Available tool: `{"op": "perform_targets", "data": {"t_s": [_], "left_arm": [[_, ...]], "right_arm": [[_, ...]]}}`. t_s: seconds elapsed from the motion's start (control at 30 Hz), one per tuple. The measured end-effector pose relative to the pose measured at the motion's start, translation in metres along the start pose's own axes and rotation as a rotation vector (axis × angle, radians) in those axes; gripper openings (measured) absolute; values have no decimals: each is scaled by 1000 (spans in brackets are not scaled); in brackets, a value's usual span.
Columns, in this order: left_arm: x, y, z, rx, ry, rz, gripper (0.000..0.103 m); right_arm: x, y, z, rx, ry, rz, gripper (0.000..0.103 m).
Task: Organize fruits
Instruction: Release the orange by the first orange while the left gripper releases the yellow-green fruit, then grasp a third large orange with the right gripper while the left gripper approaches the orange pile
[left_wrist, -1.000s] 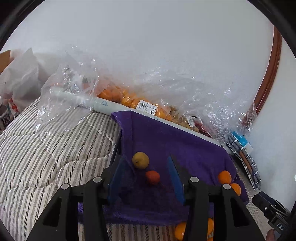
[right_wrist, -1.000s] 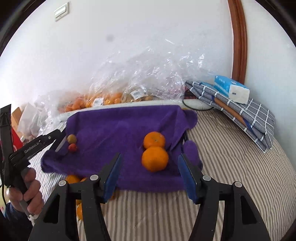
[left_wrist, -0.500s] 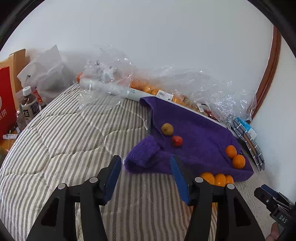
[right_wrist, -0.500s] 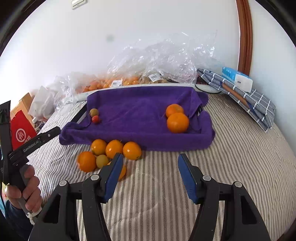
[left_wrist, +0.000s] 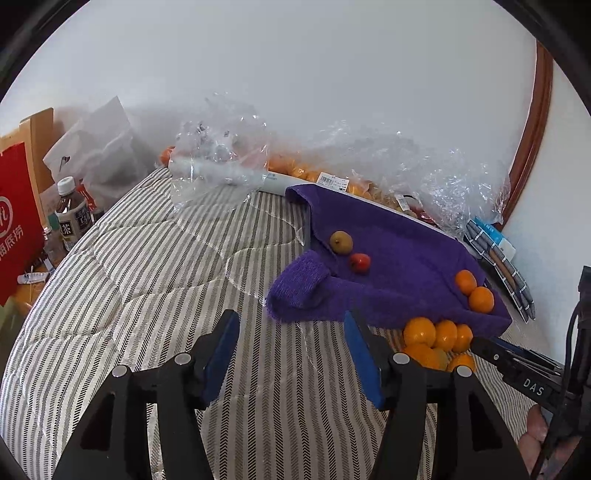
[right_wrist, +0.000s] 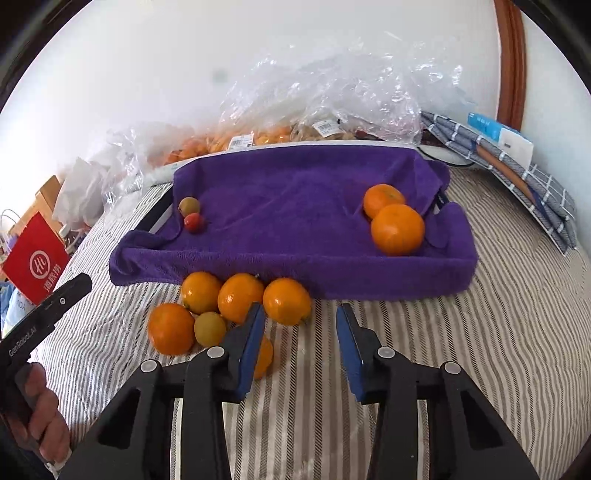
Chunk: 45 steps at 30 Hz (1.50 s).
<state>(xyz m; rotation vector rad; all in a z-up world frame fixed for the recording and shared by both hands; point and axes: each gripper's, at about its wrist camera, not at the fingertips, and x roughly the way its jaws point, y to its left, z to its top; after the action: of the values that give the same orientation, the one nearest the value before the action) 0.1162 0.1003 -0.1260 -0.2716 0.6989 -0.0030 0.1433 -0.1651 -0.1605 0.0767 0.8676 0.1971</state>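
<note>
A tray covered by a purple towel (right_wrist: 288, 206) (left_wrist: 399, 258) lies on the striped bed. On it sit two oranges (right_wrist: 397, 229) (left_wrist: 480, 299) at the right, and a small yellow-green fruit (right_wrist: 189, 205) (left_wrist: 340, 242) beside a small red fruit (right_wrist: 193, 222) (left_wrist: 360, 262) at the left. Several loose oranges (right_wrist: 240, 301) (left_wrist: 436, 339) and a small yellow-green fruit (right_wrist: 209, 328) lie on the bed before the tray. My right gripper (right_wrist: 300, 325) is open and empty, just in front of that pile. My left gripper (left_wrist: 291, 332) is open and empty, left of the tray's near corner.
Clear plastic bags of fruit (right_wrist: 325, 103) (left_wrist: 221, 158) lie behind the tray along the white wall. Folded checked cloth with a blue box (right_wrist: 517, 155) lies at the right. A red bag (left_wrist: 18, 229) and a bottle (left_wrist: 72, 214) stand beside the bed's left edge.
Both grippers have pulled back from the tray. The left one was over the two small fruits and the right one over the two oranges. The loose pile has come into view.
</note>
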Motion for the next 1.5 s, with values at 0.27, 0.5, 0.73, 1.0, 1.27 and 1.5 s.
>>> {"op": "perform_targets", "data": {"t_s": [0.27,0.5,0.73,1.0,1.27,1.5], "left_arm": [[5,9,1,-57,22,4,57],[7,5,0,-37,36,3,57],[11,-4,-3,-15,78,-103,57],[25,-34,-8,32,194,-302,57],[42,-65,-14,69,251,-299,57],[50,-77,-19,116,270,-266,57]], "right_arm": [[21,3,8,-37,52,8,41],[35,0,9,-37,75,9,31],[14,-19,-2,-10,35,-5,31],[-13,-47,-23,-12,-2,-40,31],[-25,-56,-32,-40,-34,-57,31],[-25,-64,-32,-2,-37,1,31]]}}
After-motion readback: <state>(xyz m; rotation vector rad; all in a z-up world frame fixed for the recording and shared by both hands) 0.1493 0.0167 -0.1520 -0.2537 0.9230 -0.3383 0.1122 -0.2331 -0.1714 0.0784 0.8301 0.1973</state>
